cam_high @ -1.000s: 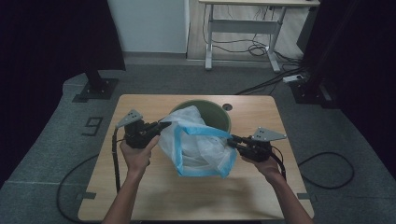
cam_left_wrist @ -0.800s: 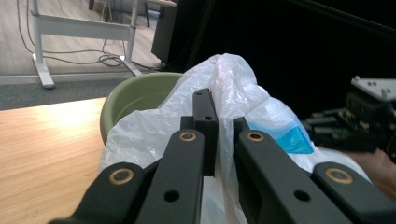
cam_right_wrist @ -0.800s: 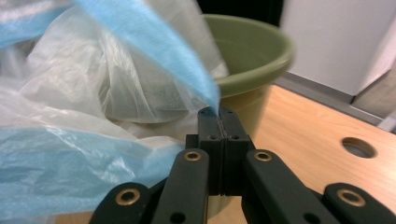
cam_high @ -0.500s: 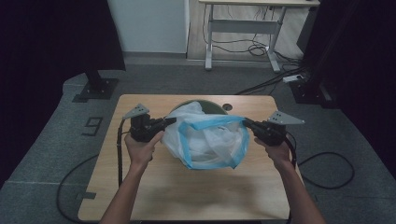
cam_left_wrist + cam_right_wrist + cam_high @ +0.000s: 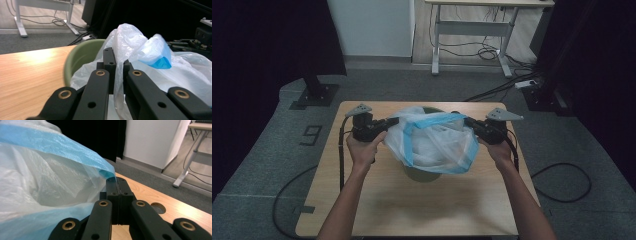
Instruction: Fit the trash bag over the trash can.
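Clamped tight on a fold of thin white film in the left gripper view: left gripper (image 5: 117,68), jaws nearly meeting at frame centre, the pinched plastic bag (image 5: 140,47) ballooning up and to the right with a patch of blue hem beside it. Behind the jaws, left of centre, the curved green bin (image 5: 82,56) rim, bag film draped against it. Pressed together as well in the right gripper view: right gripper (image 5: 117,185), jaws closed on the blue-banded edge of the plastic bag (image 5: 37,185), which spreads across the left half of that frame. To the right of the jaws, bare wooden table (image 5: 160,200) with a round hole in it.

From the high view: left gripper (image 5: 391,121) left of centre, right gripper (image 5: 468,121) right of centre, each gripping one side of the bag mouth. Between them the plastic bag (image 5: 432,142) stretched wide open, blue hem forming a loop, hanging over the green bin (image 5: 422,174) at the middle of the table (image 5: 362,200). Forearms entering from the bottom edge. Upper centre of the frame, beyond the table, a desk frame (image 5: 472,30) with cables on the floor.
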